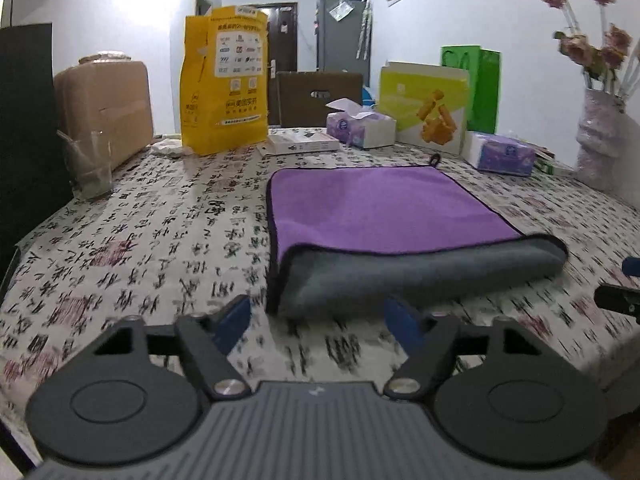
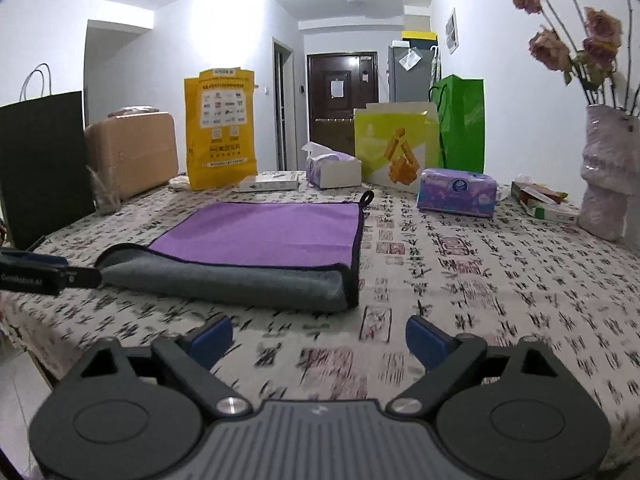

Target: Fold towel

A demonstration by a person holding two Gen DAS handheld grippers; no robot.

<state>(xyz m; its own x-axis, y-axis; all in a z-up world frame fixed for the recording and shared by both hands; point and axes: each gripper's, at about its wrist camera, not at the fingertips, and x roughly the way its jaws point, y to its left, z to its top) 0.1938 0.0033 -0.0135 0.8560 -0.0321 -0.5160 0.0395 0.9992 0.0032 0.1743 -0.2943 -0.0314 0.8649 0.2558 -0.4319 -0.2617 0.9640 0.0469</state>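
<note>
Towel (image 1: 384, 208): I see its near edge turned back, grey side up, on the desk (image 1: 140, 248).
Left gripper (image 1: 318, 316): my jaws spread wide, just short of the towel.
Right gripper (image 2: 320, 338): jaws likewise apart, near the towel's corner.

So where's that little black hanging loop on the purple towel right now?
The loop sits at the towel's far right corner in the right wrist view, flat on the tablecloth, nearest the purple tissue pack.

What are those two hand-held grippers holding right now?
Nothing. The left hand-held gripper and the right hand-held gripper are both open, short of the towel, whose near edge is folded over.
</note>
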